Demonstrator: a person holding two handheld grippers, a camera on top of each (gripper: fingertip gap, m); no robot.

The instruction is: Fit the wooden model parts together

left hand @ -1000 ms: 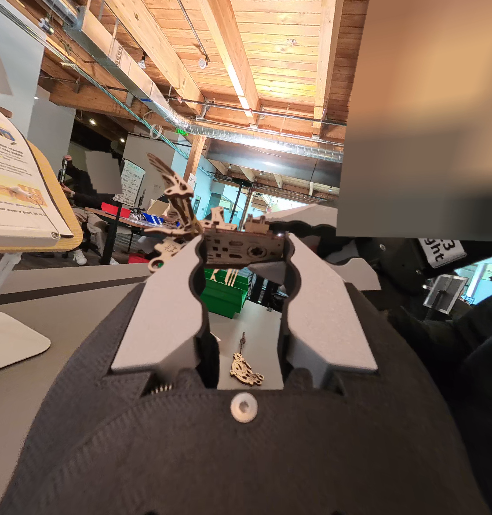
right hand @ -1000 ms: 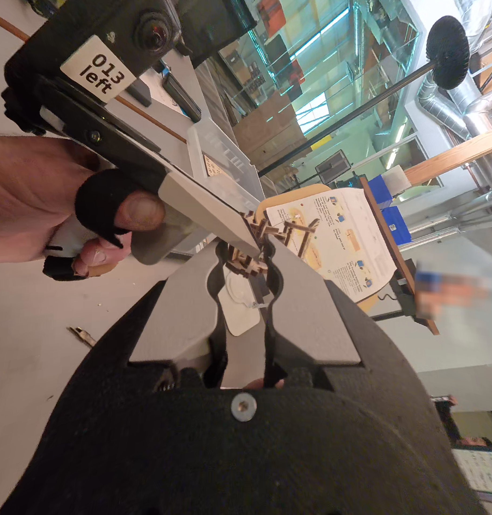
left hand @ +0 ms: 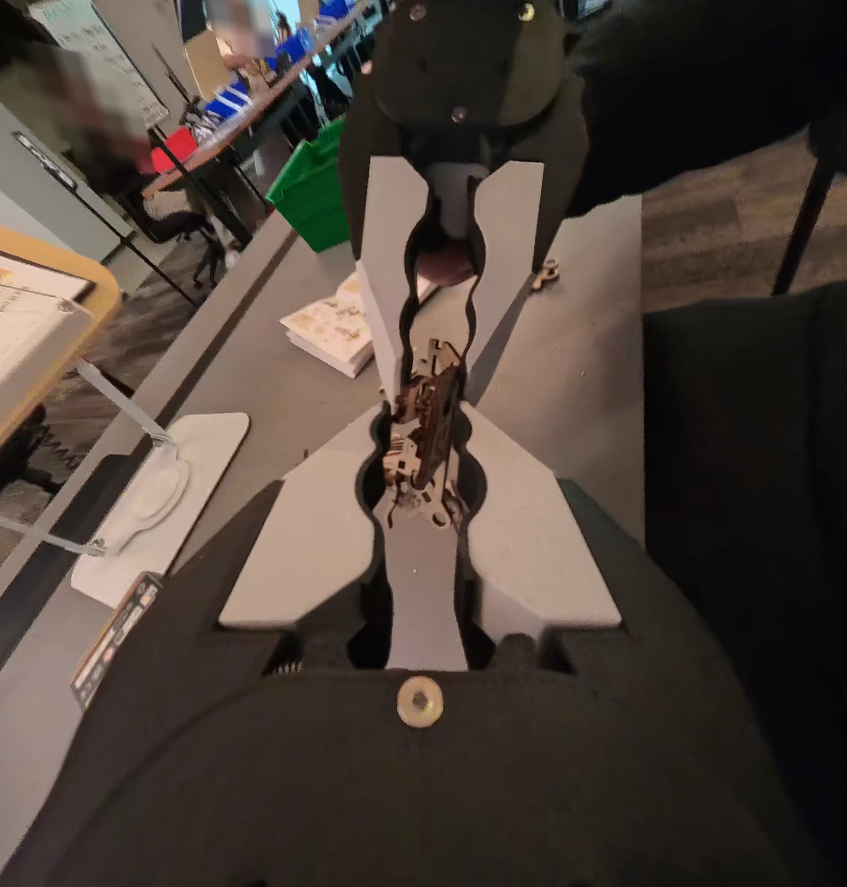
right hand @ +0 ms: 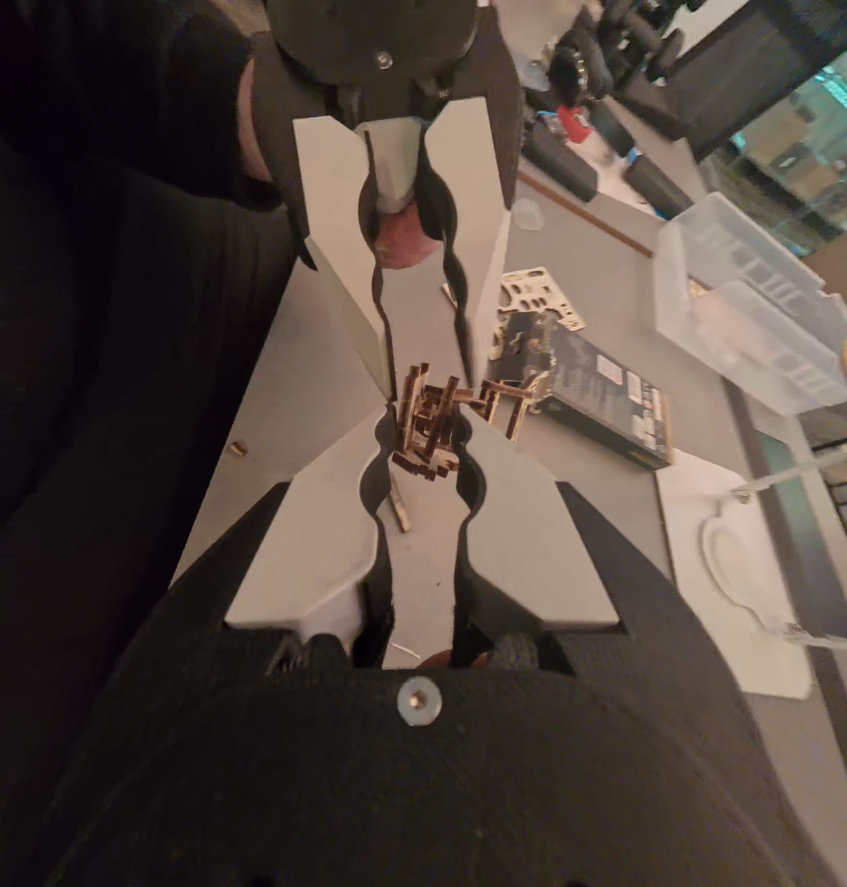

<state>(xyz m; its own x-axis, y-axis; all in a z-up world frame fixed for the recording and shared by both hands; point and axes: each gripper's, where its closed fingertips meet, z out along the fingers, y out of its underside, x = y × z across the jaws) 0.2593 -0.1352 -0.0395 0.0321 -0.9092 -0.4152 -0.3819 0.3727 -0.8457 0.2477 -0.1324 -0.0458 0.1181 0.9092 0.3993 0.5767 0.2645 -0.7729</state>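
Wooden model parts (left hand: pixel 423 434), already joined into a small laser-cut assembly, hang above the grey table (left hand: pixel 277 384) in the narrow space where the two grippers meet tip to tip. In the left wrist view the left gripper (left hand: pixel 423 425) has its grey fingers (left hand: pixel 315 528) drawn close together, with only a slim gap between the tips, and the dark slotted plate of the assembly sits pinched in that gap. The right gripper (left hand: pixel 428 369) comes in from the far side, pointing back toward the camera, and its long fingers narrow onto the upper end of the same piece.

In the right wrist view the right gripper (right hand: pixel 423 422) is likewise nearly closed, its tips pressed against the stacked pale slats of the assembly (right hand: pixel 431 427). A jointed arm of the model sticks out to the right past the fingers. The left gripper (right hand: pixel 431 379) reaches down from the top, and its tips touch the upper edge of the cluster. Whether each tool bears the load equally cannot be told.

On the table below lie a dark box (right hand: pixel 599 398), a punched wooden sheet (right hand: pixel 536 297), a loose wooden stick (right hand: pixel 399 504) and a small brass-coloured bit (right hand: pixel 239 449). A clear plastic bin (right hand: pixel 743 336) stands at the right edge, and a booklet (left hand: pixel 330 331) and a green crate (left hand: pixel 311 192) show in the left wrist view
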